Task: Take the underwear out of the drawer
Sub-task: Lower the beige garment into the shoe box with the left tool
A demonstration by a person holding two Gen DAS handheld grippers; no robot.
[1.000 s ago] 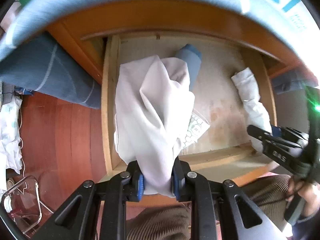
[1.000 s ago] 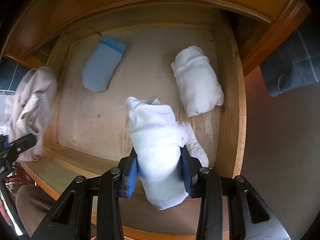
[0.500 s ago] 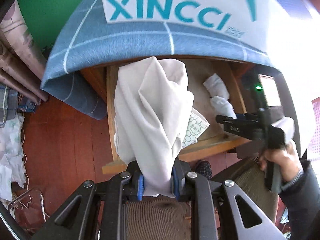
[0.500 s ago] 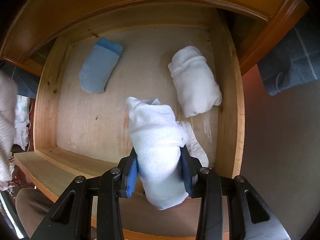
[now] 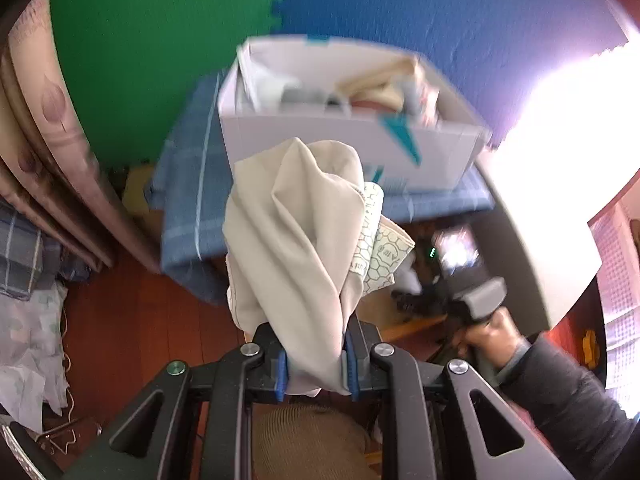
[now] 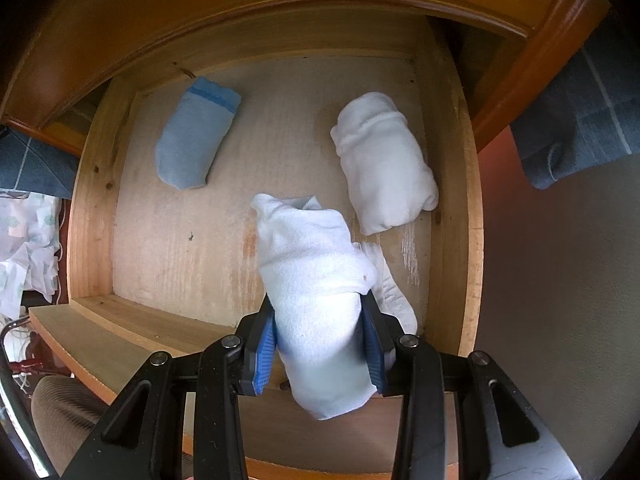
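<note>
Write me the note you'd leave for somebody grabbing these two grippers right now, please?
Left gripper: shut on a beige garment, in the air facing a white cardboard box on a blue cloth.
Right gripper: shut on a white rolled bundle, above the open drawer.
In the drawer: a blue rolled piece at the back left, a white roll at the right, and a flat white piece partly under the held bundle.
Done: the beige garment is out.
Left: lift the held bundle clear, set both down, then fetch what remains in the drawer.
</note>
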